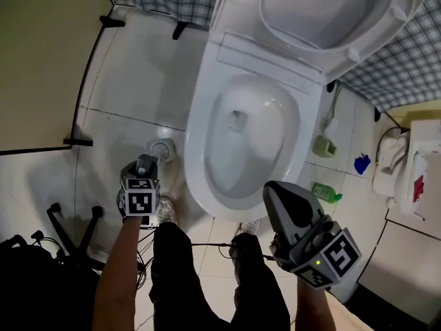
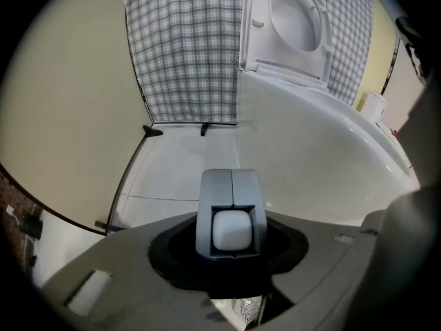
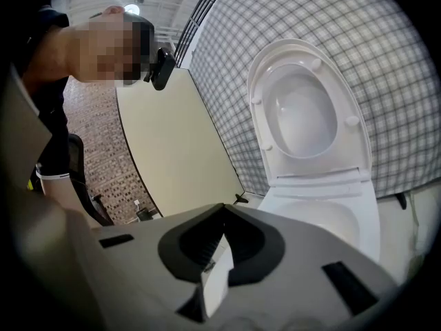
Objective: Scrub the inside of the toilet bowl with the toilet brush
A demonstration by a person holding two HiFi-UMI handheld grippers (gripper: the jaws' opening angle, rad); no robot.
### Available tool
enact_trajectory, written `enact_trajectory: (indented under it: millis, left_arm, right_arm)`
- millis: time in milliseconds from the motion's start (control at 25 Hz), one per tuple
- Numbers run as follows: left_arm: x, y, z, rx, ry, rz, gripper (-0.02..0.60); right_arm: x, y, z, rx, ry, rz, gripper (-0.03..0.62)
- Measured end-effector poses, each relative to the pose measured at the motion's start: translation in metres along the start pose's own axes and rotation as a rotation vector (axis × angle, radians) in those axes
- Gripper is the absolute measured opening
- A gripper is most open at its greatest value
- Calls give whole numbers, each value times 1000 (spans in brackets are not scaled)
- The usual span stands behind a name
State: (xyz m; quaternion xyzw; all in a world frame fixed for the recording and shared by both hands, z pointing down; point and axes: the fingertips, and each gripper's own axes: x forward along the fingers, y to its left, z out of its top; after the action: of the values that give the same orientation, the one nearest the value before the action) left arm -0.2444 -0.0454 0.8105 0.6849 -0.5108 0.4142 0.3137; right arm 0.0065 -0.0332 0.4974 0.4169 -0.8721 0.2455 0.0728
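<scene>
My left gripper (image 1: 145, 163) points steeply down at the floor, its grey tips meeting at a seam around a small white shape I cannot identify. My right gripper (image 1: 273, 188) is pinched shut. The toilet bowl (image 1: 198, 126) lies between them, farther off, with its seat (image 1: 274, 26) raised.

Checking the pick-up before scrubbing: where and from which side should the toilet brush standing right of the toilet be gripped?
Grip the upper handle of the toilet brush: it rises thin and roughly upright from its greenish holder, so jaws close across it. Come from the front, probably; the toilet and wall crowd the other sides.
</scene>
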Motion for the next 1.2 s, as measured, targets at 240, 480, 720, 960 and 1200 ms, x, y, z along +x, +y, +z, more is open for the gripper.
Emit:
enact_trajectory:
  millis: [240, 480, 720, 960, 1200]
  left_arm:
    - [16, -5, 5, 2, -3, 2, 186]
    - [1, -3, -6, -58, 19, -65, 359]
    - [-66, 4, -5, -112, -71, -49, 310]
    - [-198, -49, 83, -90, -354, -274, 3]
    - [-323, -126, 163, 23, -539, -439, 3]
  right_arm:
    - [-15, -10, 2, -5, -12, -38, 0]
    - [-19, 7, 8, -5, -35, -31, 0]
    - [-36, 33, 33, -13, -72, -25, 0]
    - [-61, 56, 89, -49, -153, -34, 0]
    - [-99, 84, 142, -94, -216, -43, 0]
